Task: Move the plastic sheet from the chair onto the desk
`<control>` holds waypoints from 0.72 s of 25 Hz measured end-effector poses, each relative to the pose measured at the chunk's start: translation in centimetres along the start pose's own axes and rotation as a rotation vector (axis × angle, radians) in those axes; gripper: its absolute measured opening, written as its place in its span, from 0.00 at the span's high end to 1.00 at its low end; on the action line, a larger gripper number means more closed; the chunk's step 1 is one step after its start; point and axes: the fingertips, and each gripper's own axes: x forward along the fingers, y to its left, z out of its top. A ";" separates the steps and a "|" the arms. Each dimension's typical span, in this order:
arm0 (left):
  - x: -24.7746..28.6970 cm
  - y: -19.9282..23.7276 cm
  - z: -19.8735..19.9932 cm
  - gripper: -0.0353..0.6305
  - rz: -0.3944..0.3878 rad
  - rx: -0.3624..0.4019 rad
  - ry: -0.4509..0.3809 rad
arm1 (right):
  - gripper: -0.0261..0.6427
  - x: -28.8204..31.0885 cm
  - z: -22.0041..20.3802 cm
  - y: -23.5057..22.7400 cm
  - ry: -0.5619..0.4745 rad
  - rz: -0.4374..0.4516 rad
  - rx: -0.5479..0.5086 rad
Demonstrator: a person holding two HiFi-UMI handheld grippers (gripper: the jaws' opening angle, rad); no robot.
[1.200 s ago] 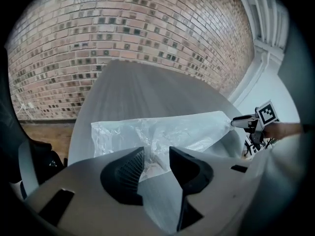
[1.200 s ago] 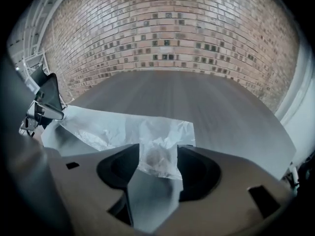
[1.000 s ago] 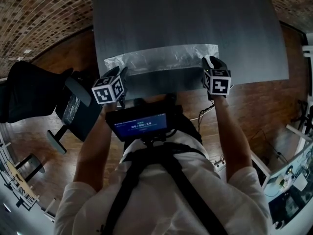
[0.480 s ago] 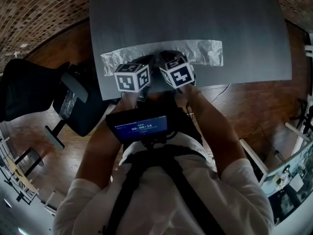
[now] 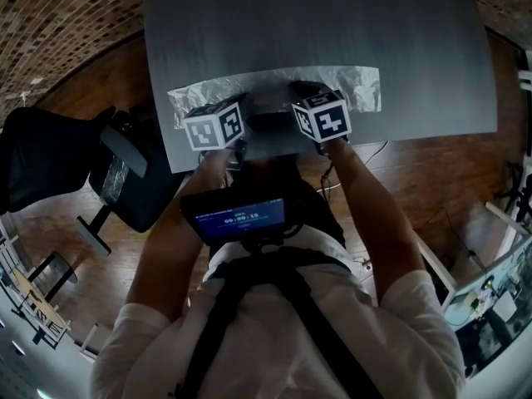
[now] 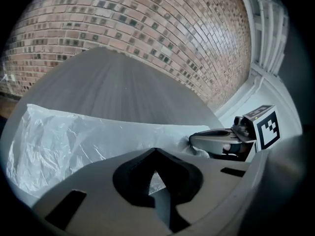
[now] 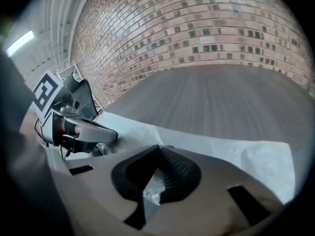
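The clear, crinkled plastic sheet [image 5: 357, 86] lies flat as a long strip along the near part of the grey desk [image 5: 316, 23]. Both grippers hover close together over the middle of its near edge. My left gripper [image 5: 239, 106] is shut, and in the left gripper view its jaws [image 6: 156, 154] meet above the sheet [image 6: 74, 136] with nothing seen pinched. My right gripper [image 5: 293, 91] is shut too, its tips [image 7: 158, 151] over the sheet [image 7: 246, 156]. The black chair [image 5: 50, 156] stands at the left, off the desk.
The chair's seat carries a shiny patch [image 5: 120, 177]. Wooden floor surrounds the desk, with a cable [image 5: 366, 152] below its near right edge. A brick wall [image 6: 147, 28] rises behind the desk. A screen [image 5: 239, 216] hangs on the person's chest.
Both grippers left the sheet's two ends, came together at its middle and shut. The sheet has stayed flat on the desk.
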 end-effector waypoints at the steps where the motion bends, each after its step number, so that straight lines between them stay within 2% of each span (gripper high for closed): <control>1: 0.0 0.1 0.0 0.95 0.001 -0.010 0.007 | 0.96 -0.5 -0.1 -0.9 -0.003 -0.011 0.013; 7: 0.4 0.5 0.0 0.95 -0.016 -0.058 0.014 | 0.96 -3.3 -1.5 -7.0 -0.016 -0.095 0.083; 14: 0.1 0.9 0.1 0.95 -0.019 -0.075 0.014 | 0.96 -7.2 -3.6 -13.4 -0.037 -0.203 0.163; 18: -0.1 1.5 0.2 0.95 -0.005 -0.057 0.016 | 0.96 -8.3 -4.1 -15.8 -0.055 -0.231 0.210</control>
